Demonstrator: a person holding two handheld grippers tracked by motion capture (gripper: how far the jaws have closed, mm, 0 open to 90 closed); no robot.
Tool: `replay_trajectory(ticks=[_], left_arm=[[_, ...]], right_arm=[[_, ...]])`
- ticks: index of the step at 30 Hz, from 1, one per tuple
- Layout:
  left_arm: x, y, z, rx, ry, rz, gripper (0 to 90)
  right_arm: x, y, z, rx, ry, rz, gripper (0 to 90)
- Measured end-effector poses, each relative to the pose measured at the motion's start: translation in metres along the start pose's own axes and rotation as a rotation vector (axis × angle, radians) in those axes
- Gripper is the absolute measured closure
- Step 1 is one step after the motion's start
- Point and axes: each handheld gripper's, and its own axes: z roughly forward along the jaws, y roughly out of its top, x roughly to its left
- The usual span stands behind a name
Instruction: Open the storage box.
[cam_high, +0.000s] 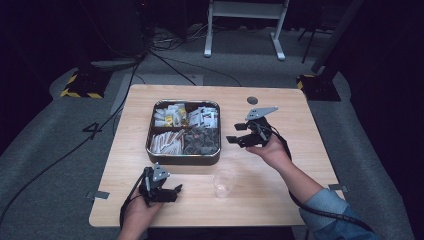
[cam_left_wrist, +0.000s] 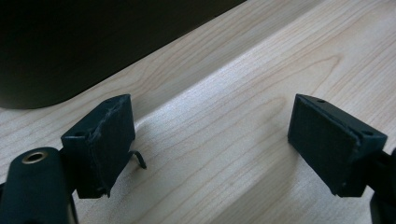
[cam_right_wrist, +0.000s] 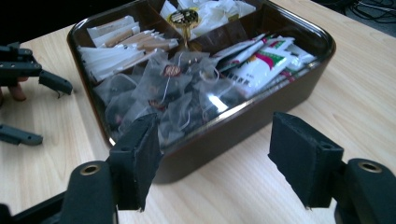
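We held both grippers with jaws released: the left gripper (cam_high: 161, 189) near the counter's (cam_high: 280, 200) front edge, the right gripper (cam_high: 250, 134) beside the tray (cam_high: 183, 158).

High view: looking down and forward over the whole table (cam_high: 280, 195) from the person's side. Left gripper view: sitting close over bare tabletop, facing the tray (cam_left_wrist: 70, 46) wall. Right gripper view: facing the tray (cam_right_wrist: 280, 88) at close range; tray shared with both.

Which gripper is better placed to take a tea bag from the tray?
Right. The right gripper is open beside the tray, facing the tea bags. The left gripper is near the table's front edge.
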Motion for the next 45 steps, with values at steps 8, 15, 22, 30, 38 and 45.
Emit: replay_trajectory(ticks=[8,15,22,30,38,45], left_arm=[[0.001,0.001,0.001,-0.003,-0.006,0.008,15.3],[0.001,0.001,0.001,-0.006,-0.007,0.007,15.3],[0.001,0.001,0.002,-0.008,-0.006,0.008,15.3],[0.001,0.001,0.002,-0.006,-0.007,0.010,15.3],[0.001,0.001,0.002,-0.007,-0.008,0.010,15.2],[0.001,0.001,0.002,-0.005,-0.009,0.010,15.2]], right_arm=[[0.008,0.034,0.033,0.016,0.019,-0.046,33.3],[0.008,0.054,0.069,0.051,0.034,-0.040,34.7],[0.008,0.063,0.090,0.066,0.040,-0.053,37.0],[0.015,0.073,0.116,0.079,0.053,-0.075,36.9],[0.016,0.069,0.132,0.039,0.062,-0.034,39.9],[0.017,0.068,0.144,0.071,0.057,-0.043,46.1]])
